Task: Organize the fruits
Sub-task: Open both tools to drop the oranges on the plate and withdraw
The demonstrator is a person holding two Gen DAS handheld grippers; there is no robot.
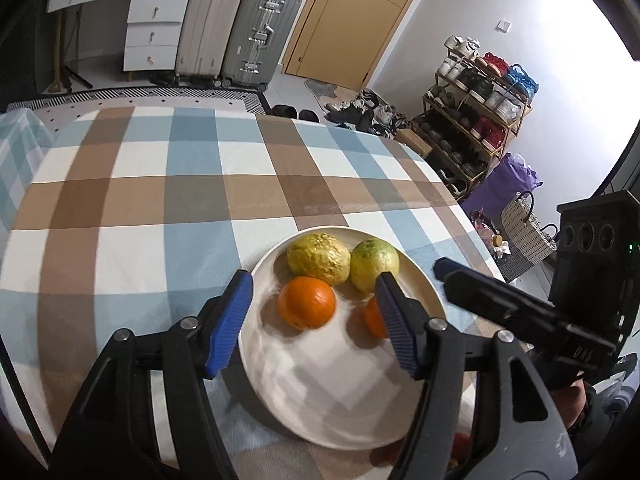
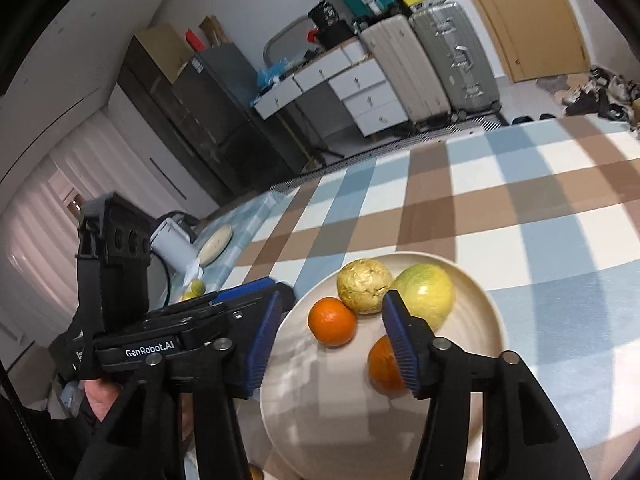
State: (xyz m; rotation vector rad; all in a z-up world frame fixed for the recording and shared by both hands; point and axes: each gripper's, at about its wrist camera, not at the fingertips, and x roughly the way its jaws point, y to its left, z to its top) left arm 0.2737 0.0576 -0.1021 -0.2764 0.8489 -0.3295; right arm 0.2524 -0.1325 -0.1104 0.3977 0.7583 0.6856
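Note:
A cream plate sits on the checked tablecloth. It holds a wrinkled yellow fruit, a smooth green-yellow fruit and two oranges; the second orange is partly hidden by a finger. My left gripper is open and empty above the plate's near side. My right gripper is open and empty above the plate. Each gripper shows in the other's view, the right one and the left one beside the plate.
The table drops off at its right edge. A small yellow-green fruit, a white device and a round disc lie at the table's left end. Suitcases, drawers and a shoe rack stand on the floor beyond.

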